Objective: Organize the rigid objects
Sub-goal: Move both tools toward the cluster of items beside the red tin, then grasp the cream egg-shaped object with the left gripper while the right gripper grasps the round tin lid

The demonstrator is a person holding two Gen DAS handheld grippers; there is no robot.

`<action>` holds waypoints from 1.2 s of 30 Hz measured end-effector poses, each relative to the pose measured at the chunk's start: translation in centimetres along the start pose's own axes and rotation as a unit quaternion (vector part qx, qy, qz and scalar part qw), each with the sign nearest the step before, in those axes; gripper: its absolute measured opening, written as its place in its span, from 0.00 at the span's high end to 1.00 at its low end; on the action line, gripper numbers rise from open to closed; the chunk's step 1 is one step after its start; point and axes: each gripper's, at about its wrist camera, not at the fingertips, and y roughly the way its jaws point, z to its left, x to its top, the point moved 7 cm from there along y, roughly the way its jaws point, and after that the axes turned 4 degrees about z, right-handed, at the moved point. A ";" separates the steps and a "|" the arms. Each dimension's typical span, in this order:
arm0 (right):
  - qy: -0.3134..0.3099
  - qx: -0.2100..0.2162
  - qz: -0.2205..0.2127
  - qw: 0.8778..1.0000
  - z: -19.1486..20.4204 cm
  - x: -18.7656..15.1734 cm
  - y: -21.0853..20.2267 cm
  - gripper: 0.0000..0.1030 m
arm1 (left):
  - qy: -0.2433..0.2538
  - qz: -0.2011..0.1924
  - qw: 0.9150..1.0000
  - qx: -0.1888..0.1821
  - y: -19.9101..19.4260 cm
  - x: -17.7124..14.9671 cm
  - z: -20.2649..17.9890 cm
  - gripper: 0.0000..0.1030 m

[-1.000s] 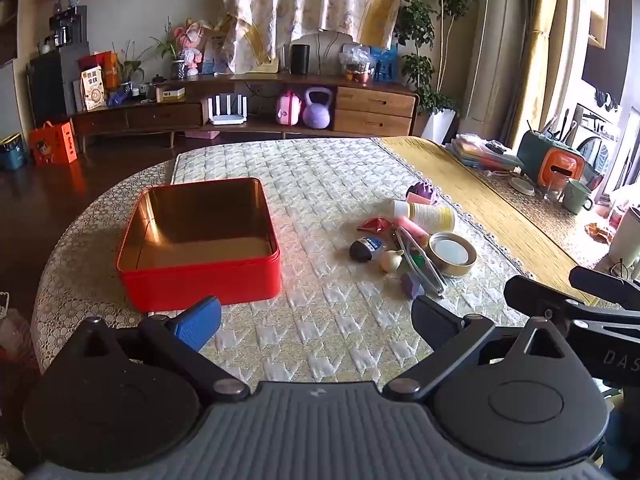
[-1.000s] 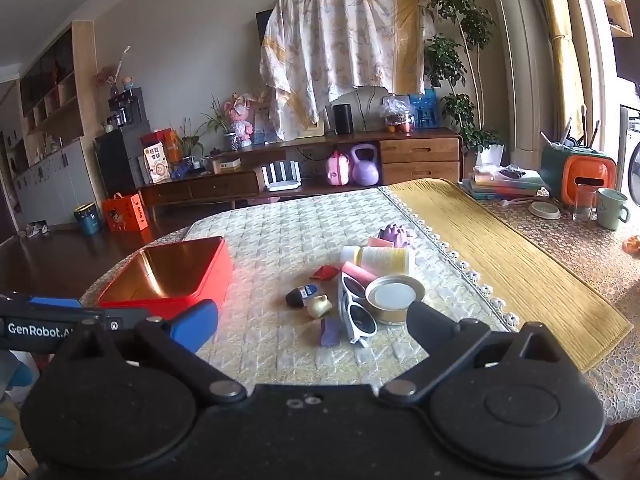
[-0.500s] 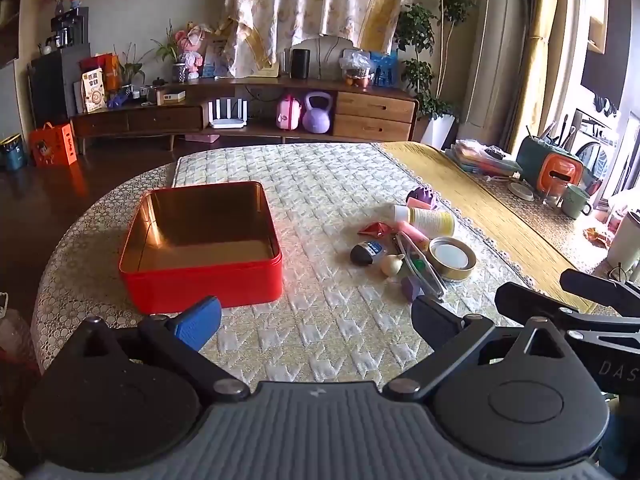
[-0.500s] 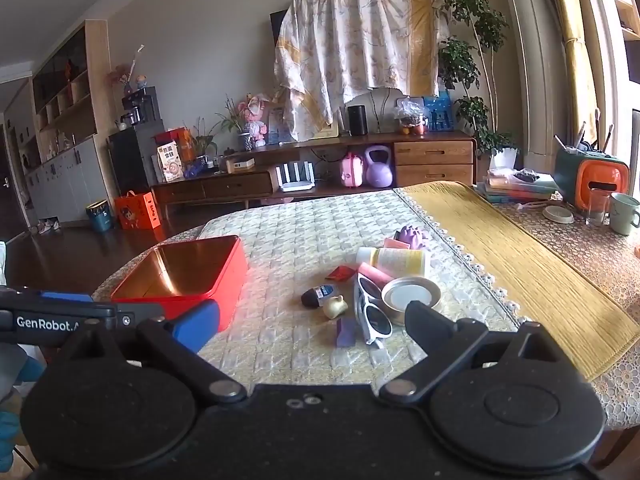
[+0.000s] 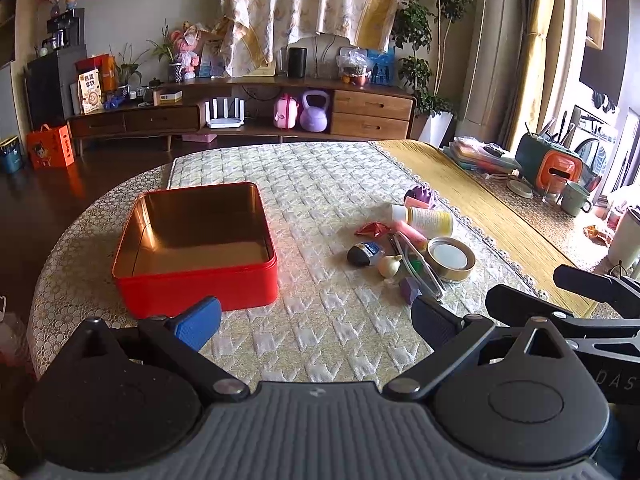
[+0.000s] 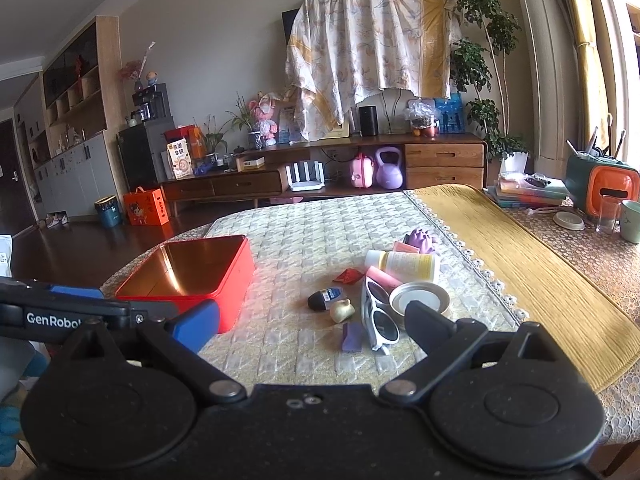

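Observation:
An empty red tin box [image 5: 196, 248] [image 6: 192, 276] sits on the quilted tablecloth, left of a cluster of small items. The cluster holds a white bottle [image 5: 424, 218] [image 6: 404, 266], a round tin lid [image 5: 450, 258] [image 6: 420, 300], white sunglasses [image 6: 378, 318] [image 5: 420, 270], a black-capped tube [image 5: 362, 254] [image 6: 324, 298], a cream garlic-shaped piece [image 5: 390, 266] [image 6: 342, 310], a purple block [image 5: 408, 290] [image 6: 352, 338], a red wrapper [image 5: 370, 230] and a purple toy [image 5: 420, 196] [image 6: 420, 238]. My left gripper [image 5: 316, 320] hangs open before the box and cluster. My right gripper [image 6: 310, 326] is open, just short of the sunglasses.
A yellow runner [image 6: 520, 272] crosses the table right of the cluster. Beyond it stand a green-orange holder [image 6: 604, 188], a glass and a mug [image 5: 576, 198]. A wooden sideboard [image 5: 248, 118] lines the far wall. The right gripper's black arm [image 5: 592, 300] shows at the left view's right edge.
Both grippers have drifted a little; the right wrist view has slid so the cluster sits more centred and closer. Nothing on the table has moved, and both grippers stay open.

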 end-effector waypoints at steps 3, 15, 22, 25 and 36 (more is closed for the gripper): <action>-0.006 0.003 0.001 1.000 -0.1 0.2 0.4 0.05 | 0.000 0.002 1.000 0.001 0.4 0.3 -0.1 0.01; -0.009 0.002 0.003 1.000 -1.9 1.3 2.4 0.05 | 0.015 0.003 1.000 0.006 3.2 2.3 -0.5 0.01; 0.011 -0.023 0.020 0.999 -4.2 1.0 3.3 0.06 | 0.016 0.020 1.000 0.004 5.3 2.6 -0.7 0.01; 0.015 -0.029 0.025 0.999 -5.0 1.0 3.7 0.08 | 0.016 0.025 1.000 0.003 5.8 2.5 -0.9 0.01; -0.008 -0.056 0.062 0.996 -9.8 1.3 7.8 0.16 | 0.019 0.063 0.998 -0.013 9.8 2.3 -2.4 0.01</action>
